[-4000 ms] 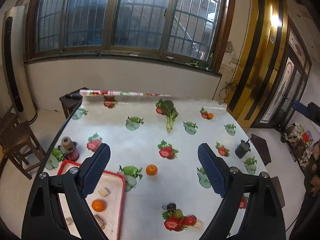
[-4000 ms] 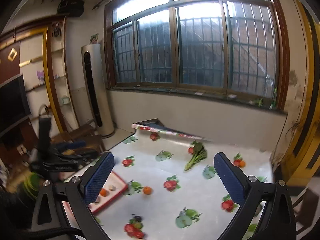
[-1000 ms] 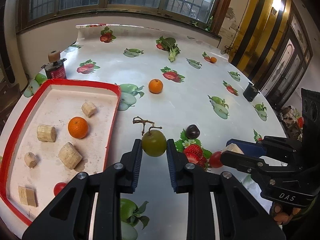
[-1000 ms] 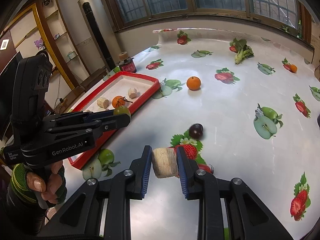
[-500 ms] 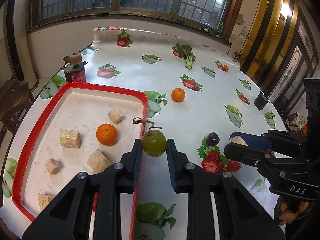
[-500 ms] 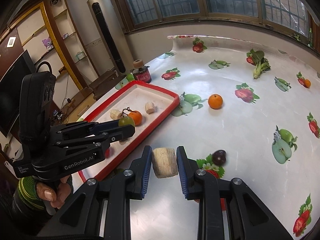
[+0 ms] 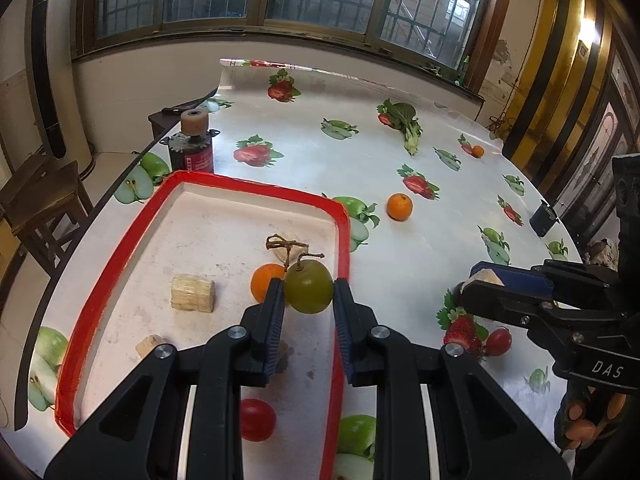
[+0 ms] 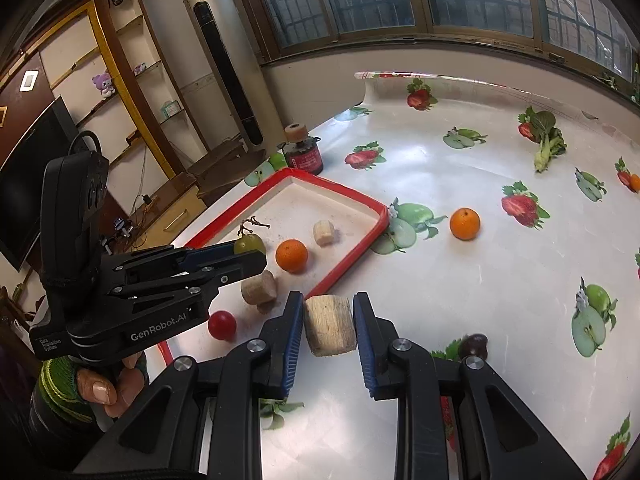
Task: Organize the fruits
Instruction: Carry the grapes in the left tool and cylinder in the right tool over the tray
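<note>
Fingers of left gripper (image 7: 308, 304) hold green grape (image 7: 308, 286) over red tray (image 7: 124, 240); right gripper (image 8: 328, 322) pinches beige chunk (image 8: 330, 324).

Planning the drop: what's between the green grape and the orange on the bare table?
In the left wrist view, only the tray's red rim lies between green grape and orange.

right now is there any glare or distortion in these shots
Left wrist view: fisheye bends the window frame, and a wall lamp flares at upper right. Right wrist view: window light glares off the tablecloth; dark vignette in the corners.
</note>
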Demonstrator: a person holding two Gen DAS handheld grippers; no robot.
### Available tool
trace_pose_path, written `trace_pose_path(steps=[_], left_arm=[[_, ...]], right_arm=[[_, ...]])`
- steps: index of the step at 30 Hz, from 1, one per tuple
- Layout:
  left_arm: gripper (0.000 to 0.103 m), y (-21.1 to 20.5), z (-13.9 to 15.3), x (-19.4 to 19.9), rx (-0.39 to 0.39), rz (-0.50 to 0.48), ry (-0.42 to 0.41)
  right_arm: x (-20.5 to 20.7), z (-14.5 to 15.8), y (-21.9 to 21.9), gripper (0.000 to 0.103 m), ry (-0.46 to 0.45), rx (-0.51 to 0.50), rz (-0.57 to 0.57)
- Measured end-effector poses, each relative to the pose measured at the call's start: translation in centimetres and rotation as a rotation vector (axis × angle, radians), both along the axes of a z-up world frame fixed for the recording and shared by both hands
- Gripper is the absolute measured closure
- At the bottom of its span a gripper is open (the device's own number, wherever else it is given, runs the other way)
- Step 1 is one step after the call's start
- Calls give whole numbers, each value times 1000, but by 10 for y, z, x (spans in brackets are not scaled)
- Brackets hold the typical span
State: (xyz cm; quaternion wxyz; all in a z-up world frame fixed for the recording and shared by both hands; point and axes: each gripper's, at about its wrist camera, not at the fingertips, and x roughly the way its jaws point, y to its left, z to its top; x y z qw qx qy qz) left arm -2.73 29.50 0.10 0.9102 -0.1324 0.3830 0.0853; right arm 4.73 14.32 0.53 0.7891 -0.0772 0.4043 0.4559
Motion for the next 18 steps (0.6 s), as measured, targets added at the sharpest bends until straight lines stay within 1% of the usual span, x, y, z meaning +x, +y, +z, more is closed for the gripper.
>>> trace_pose_path(steps=[6, 12, 18], left_arm=[[81, 24, 2, 3, 14, 40, 3], [81, 52, 4, 13, 32, 81, 10], [81, 78, -5, 36, 60, 111, 61]], right_arm=[[8, 6, 20, 77, -4, 15, 9], [27, 6, 49, 77, 12, 25, 7], [49, -4, 90, 77, 26, -10, 17]])
